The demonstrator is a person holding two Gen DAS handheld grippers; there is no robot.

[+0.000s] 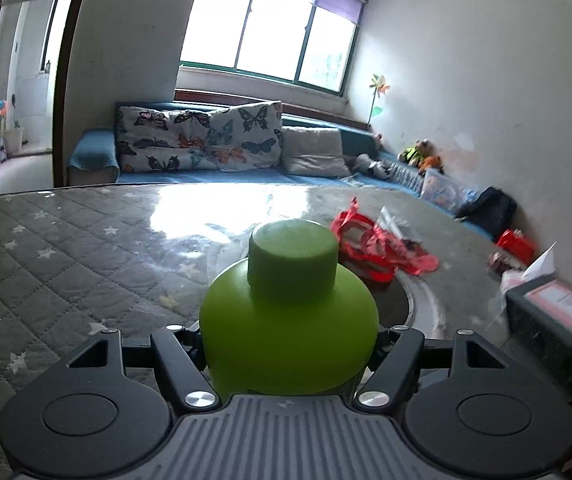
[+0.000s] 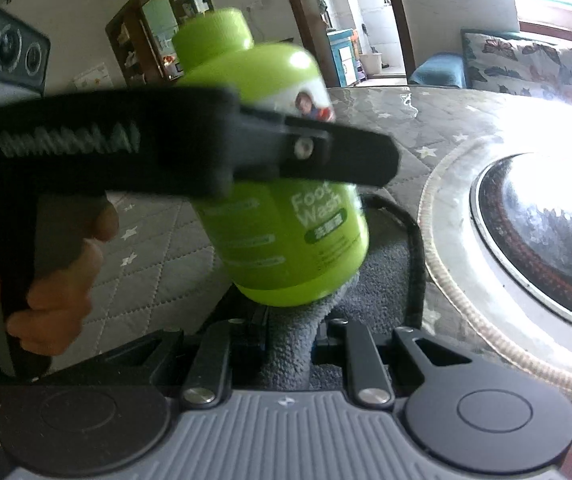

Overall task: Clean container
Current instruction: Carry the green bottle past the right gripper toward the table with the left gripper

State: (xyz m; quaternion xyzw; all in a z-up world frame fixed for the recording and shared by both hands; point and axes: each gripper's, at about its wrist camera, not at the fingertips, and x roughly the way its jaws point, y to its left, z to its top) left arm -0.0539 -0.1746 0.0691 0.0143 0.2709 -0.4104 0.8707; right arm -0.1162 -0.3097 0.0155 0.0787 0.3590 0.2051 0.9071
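The left gripper [image 1: 288, 344] is clamped on the green Food Wash bottle [image 2: 282, 200] held above the quilted table [image 1: 66, 248], while the right gripper [image 2: 288, 344], closed on a grey cloth [image 2: 290, 344], rubs its base; hard wiping could twist the smooth bottle loose

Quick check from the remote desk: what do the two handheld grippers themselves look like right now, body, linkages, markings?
Both match: a grey ribbed body plate flanked by round black discs, and black link arms with silver pivot bolts. That holds for the left gripper and the right gripper. From the right wrist view, the left unit shows a black pistol-style handle with pale, blurred lettering on its side, gripped by a bare hand. No sleeve or cables visible.
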